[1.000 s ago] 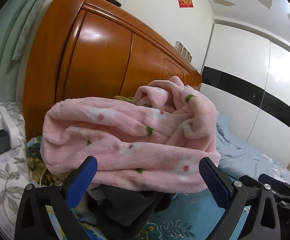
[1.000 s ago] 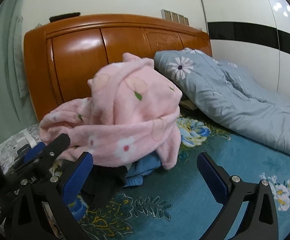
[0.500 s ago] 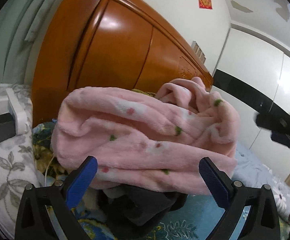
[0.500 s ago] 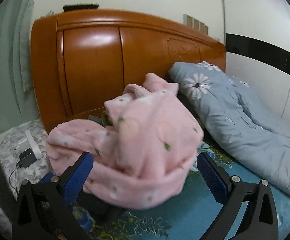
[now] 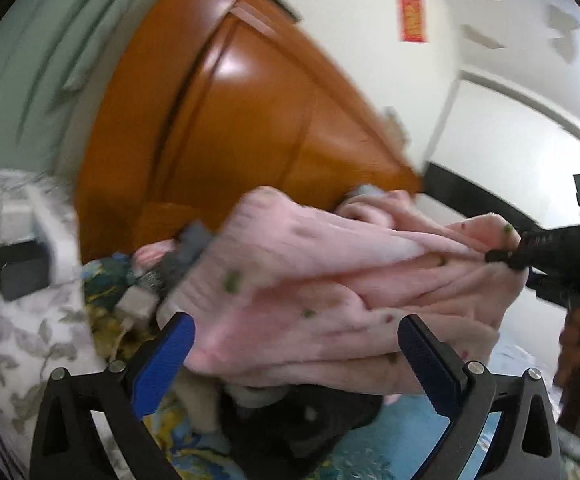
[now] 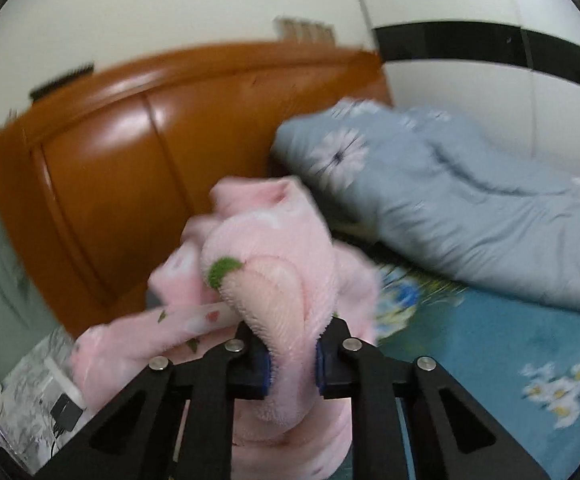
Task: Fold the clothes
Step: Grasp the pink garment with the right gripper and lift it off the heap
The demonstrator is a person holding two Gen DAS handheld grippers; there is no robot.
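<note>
Our right gripper [image 6: 292,360] is pinching a thick roll of the pink fleece garment [image 5: 330,292], its jaws pressed into the plush on both sides, where half a second ago they stood spread in front of the heap with nothing between them. A second ago the garment sat bunched in a rounded mound before the wooden headboard [image 5: 242,120]; now one edge of it is drawn out taut toward the right gripper, which shows in the left wrist view at the far side of the garment from the headboard. Our left gripper [image 5: 296,364] is spread wide with nothing between its blue pads, just under the near edge of the garment. The garment still rests partly on the pile of other clothes [image 5: 290,420] on the bed [image 6: 490,360] in front of the headboard, with the blue quilt [image 6: 470,208] lying along the bed beside it. Both views are smeared by motion, so we cannot tell which part of the garment we hold. We judge that the garment is being pulled free of the pile so it can be spread out, and the left gripper is placed to take a second hold on it.
</note>
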